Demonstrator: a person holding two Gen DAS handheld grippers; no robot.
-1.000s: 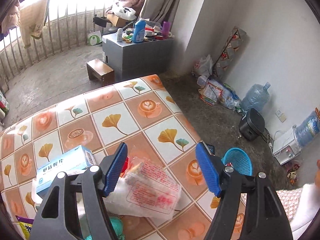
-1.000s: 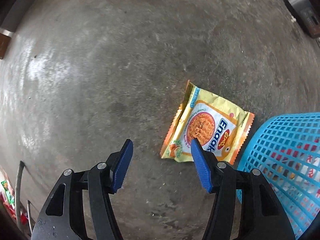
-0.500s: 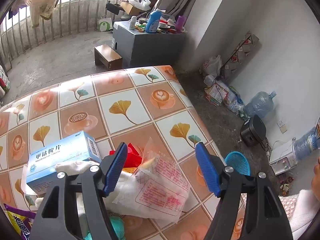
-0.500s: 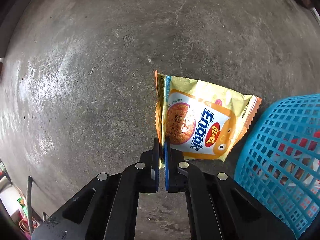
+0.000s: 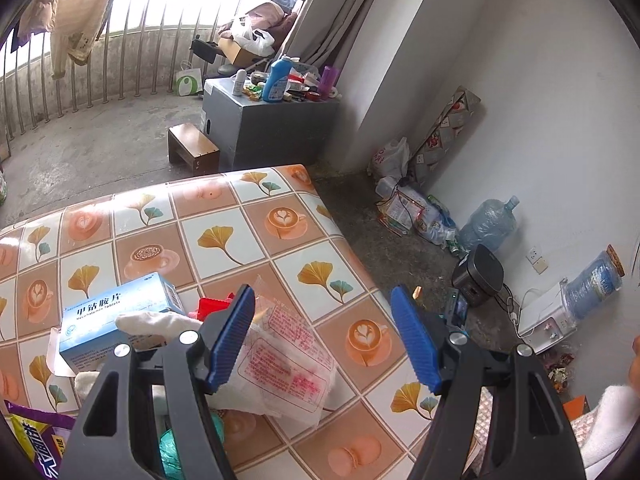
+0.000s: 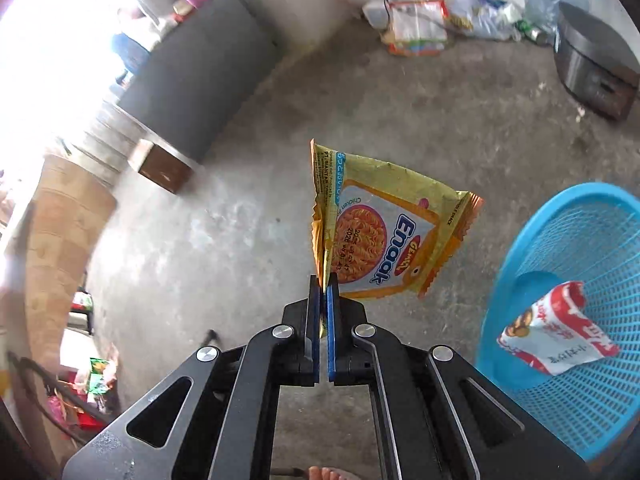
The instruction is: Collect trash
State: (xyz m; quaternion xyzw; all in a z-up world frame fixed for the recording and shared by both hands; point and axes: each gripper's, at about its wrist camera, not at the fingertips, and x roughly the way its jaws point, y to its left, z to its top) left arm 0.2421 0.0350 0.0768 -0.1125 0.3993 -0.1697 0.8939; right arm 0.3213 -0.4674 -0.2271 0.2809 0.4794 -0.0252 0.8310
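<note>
My right gripper (image 6: 323,286) is shut on the corner of a yellow noodle snack wrapper (image 6: 384,232), which hangs in the air above the concrete floor. A blue mesh basket (image 6: 592,240) stands to its right with a red and white wrapper (image 6: 556,336) inside. My left gripper (image 5: 324,336) is open above the patterned table (image 5: 240,220). Under it lies a clear plastic bag with red print (image 5: 288,364), with nothing pinched between the pads. A blue medicine box (image 5: 116,316), a red scrap (image 5: 212,306) and a purple packet (image 5: 32,440) lie on the table to the left.
A grey cabinet (image 5: 272,128) with bottles on top and a small wooden stool (image 5: 192,152) stand beyond the table. Bags, water jugs (image 5: 488,224) and a black cooker (image 5: 478,276) line the white wall. A bare foot (image 6: 324,472) shows below the right gripper.
My right gripper shut on the yellow wrapper's corner and lifted it well off the floor, tilting up toward the room. My left gripper drifted slightly over the table, still open.
</note>
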